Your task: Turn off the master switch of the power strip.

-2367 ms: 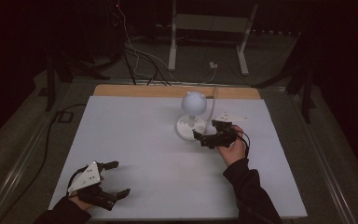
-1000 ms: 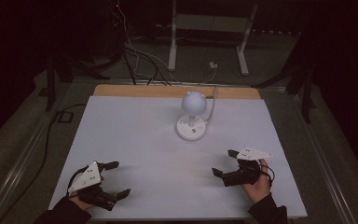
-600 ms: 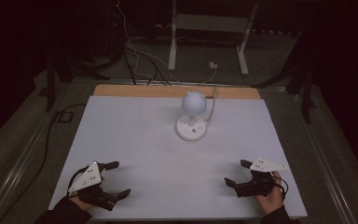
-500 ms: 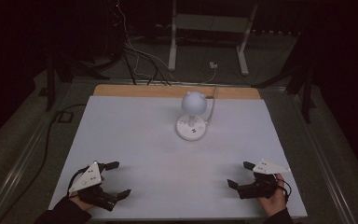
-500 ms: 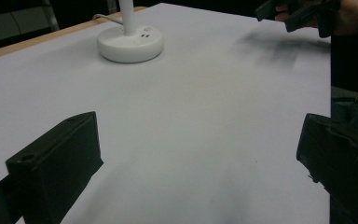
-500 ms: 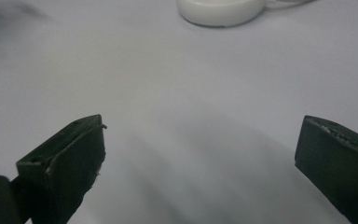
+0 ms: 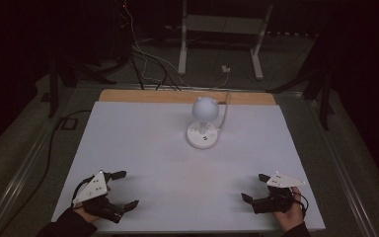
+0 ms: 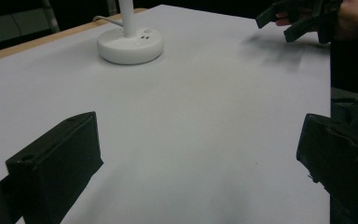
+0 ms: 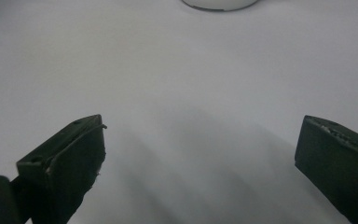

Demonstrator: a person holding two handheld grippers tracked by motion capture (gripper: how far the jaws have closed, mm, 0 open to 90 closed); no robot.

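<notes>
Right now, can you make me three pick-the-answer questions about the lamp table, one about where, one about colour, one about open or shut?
1. Where does the lamp stand on the table?
A. near the far edge, about the middle
B. at the near left corner
C. between the jaws of the right gripper

2. What colour is the lamp's round base?
A. red
B. white
C. black

3. How do the jaws of the left gripper and the right gripper stand?
A. both shut on the lamp
B. one shut, one open
C. both open, holding nothing

Answers: 1 A, since the high view shows it toward the far side, away from both grippers. 2 B, since the left gripper view shows a white base. 3 C, since each gripper view shows its two black jaws wide apart over bare table.
</notes>
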